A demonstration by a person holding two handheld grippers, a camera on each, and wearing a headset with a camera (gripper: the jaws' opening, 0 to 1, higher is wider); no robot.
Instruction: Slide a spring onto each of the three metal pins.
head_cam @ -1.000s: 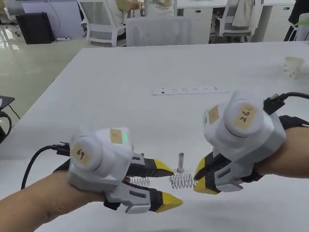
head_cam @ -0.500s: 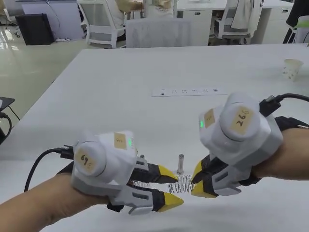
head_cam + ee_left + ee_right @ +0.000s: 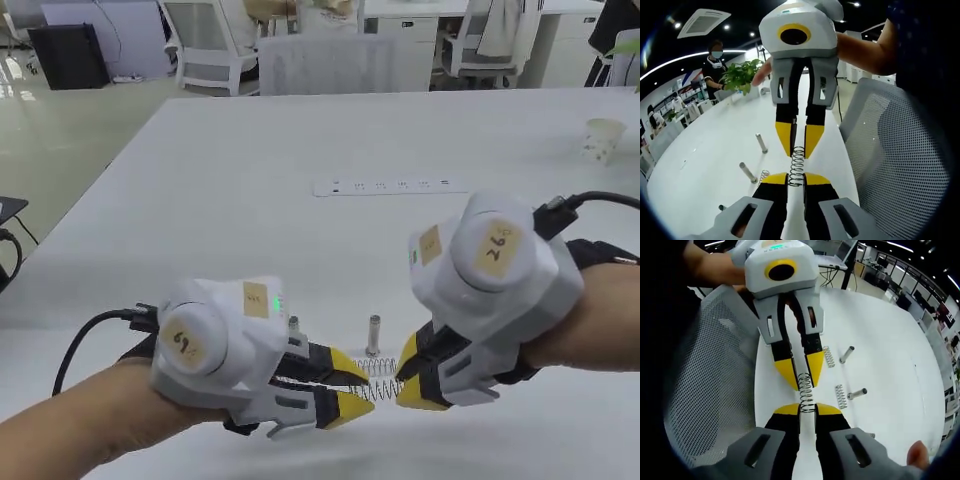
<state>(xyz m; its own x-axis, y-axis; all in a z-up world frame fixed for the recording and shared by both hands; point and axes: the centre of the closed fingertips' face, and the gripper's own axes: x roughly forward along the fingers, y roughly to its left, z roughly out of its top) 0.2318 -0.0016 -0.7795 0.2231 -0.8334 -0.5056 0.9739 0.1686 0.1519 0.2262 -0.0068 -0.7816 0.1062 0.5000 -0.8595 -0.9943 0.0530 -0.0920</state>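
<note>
A small coil spring (image 3: pixel 378 367) hangs level just above the white table, pinched at both ends. My left gripper (image 3: pixel 352 386) is shut on its left end and my right gripper (image 3: pixel 406 374) is shut on its right end. In the left gripper view the spring (image 3: pixel 797 166) runs from my own jaws up to the right gripper (image 3: pixel 799 142). Just behind the spring stands a short metal pin (image 3: pixel 374 335), with a second pin (image 3: pixel 293 324) to its left. Two loose springs (image 3: pixel 828 356) (image 3: pixel 840 396) lie beside pins (image 3: pixel 846 354) (image 3: pixel 857 393).
A white power strip (image 3: pixel 390 186) lies farther back on the table (image 3: pixel 230 200), and a paper cup (image 3: pixel 600 140) stands at the far right. A mesh chair (image 3: pixel 900 150) is at the near edge. A potted plant (image 3: pixel 740 80) sits at one end.
My left gripper has moved right to the spring's free end and its jaws have closed on it. The right gripper stays shut on the other end.
</note>
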